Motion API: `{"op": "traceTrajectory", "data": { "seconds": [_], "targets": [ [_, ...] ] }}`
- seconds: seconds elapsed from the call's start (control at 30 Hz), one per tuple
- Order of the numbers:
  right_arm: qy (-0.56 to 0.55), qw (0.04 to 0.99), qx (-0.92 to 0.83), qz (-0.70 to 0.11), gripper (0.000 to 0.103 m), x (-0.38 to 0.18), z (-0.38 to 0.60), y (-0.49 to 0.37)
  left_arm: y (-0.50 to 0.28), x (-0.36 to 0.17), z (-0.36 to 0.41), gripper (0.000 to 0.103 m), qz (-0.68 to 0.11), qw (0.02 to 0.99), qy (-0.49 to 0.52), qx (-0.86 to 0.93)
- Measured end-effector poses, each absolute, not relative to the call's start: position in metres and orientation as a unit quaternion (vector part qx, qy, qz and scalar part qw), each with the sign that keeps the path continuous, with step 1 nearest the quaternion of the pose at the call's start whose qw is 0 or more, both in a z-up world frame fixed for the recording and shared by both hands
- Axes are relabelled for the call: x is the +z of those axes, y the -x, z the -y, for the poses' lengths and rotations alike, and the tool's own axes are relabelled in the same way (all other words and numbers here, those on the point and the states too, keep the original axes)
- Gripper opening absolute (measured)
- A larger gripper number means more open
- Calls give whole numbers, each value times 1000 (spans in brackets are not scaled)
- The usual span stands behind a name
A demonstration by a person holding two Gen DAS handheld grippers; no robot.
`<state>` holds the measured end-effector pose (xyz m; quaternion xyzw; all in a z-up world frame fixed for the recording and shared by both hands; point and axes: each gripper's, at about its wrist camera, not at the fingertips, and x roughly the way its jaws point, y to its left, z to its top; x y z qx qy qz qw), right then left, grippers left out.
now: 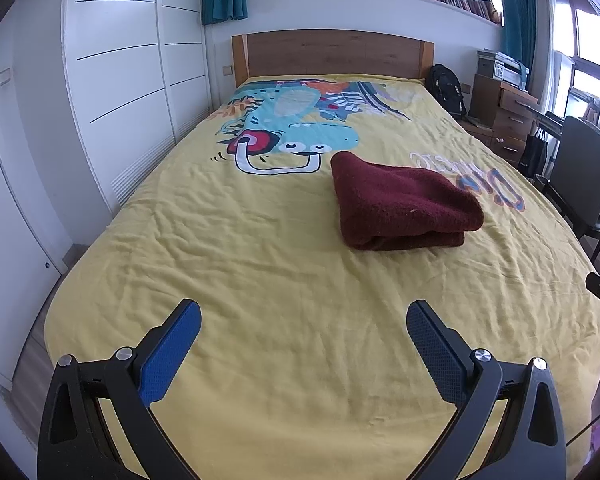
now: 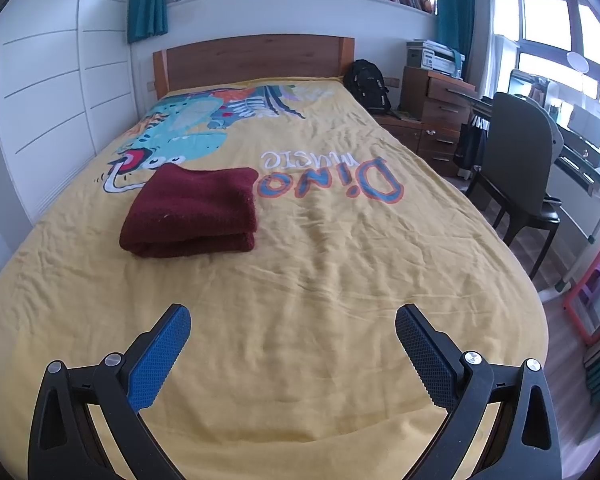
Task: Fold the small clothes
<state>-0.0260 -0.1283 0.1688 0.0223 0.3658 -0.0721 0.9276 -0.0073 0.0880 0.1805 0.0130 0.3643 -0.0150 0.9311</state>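
L wrist view: my left tool (image 1: 303, 320) hangs over the near end of the bed (image 1: 260, 280), jaws spread wide, nothing between them. Blue pads (image 1: 168, 354) are knurled rubber on black plastic arms. The maroon garment (image 1: 404, 204) lies fwd and to the right, well apart from the tool, on the yellow bedspread (image 1: 220, 240) just beside the dino print (image 1: 284, 128). It looks folded already: a thick rectangular bundle w/ stacked layers showing at the near edge. Fabric is fuzzy, terry or fleece-like, soft rounded corners, far left corner humped up a bit. Sheet is thin cotton, finely creased all over.

R wrist view: right tool (image 2: 293, 322) also released, jaws apart, empty, over the foot of the bed. Garment (image 2: 192, 208) sits fwd-left, near the "Dino music" lettering (image 2: 332, 180). Two clear layers at the front fold, edges roughly aligned, right side squarer than left.

Judgement: fold seems done or nearly so. If tidying, I'd press the top flat w/ pads, square the left corner, avoid pinching only the top layer since thick pile slides. Bedspread may bunch if I drag.
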Motion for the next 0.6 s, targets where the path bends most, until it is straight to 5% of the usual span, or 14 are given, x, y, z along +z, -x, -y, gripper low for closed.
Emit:
{"op": "traceTrajectory", "data": {
  "seconds": [0.6],
  "targets": [
    [-24,927,-76,-366,102,166,132,29,7,179,-83,102,-364,931,-12,-23]
  ]
}}
